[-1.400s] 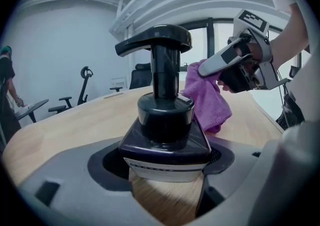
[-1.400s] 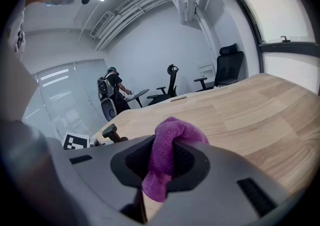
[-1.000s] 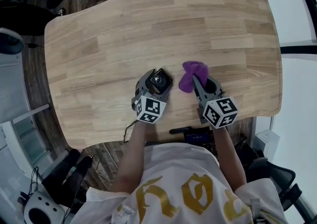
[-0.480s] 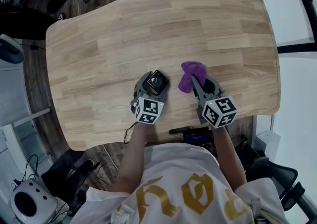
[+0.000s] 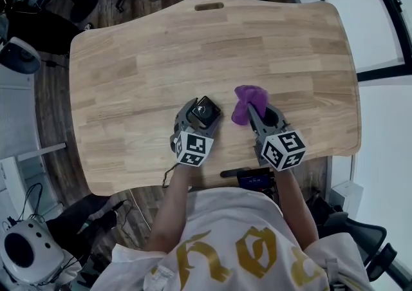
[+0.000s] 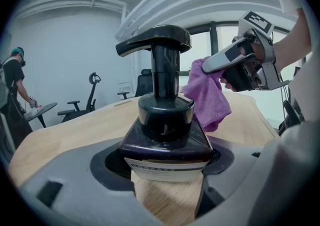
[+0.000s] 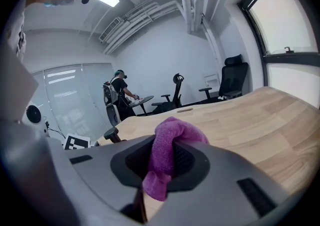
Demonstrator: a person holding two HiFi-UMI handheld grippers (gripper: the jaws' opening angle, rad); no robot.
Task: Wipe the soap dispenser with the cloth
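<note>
Jaws of the left gripper (image 5: pixel 201 113) are clamped on the broad lower body of a glossy black plastic soap dispenser with a pump head (image 6: pixel 165 120). It stands upright between them, filling the gap from pad to pad, with its spout turned to the left in the left gripper view. A pale label runs along its bottom edge, and the light wooden tabletop (image 5: pixel 161 58) shows just beneath. Whether the base rests on the wood cannot be told. The right gripper (image 5: pixel 261 114) has its jaws drawn nearly together on a purple terry cloth (image 7: pixel 167 155). One end of the cloth bulges up over and beyond the jaw tips, and the other end hangs down behind them in the narrow gap. From the left gripper's jaws, the cloth hangs off to the right of the pump neck. The head view shows a strip of bare wood between cloth and dispenser, so they are near but apart. Beyond the right jaws, past the table's far edge, stand black office chairs (image 7: pixel 232 82) and a person (image 7: pixel 119 92).
</note>
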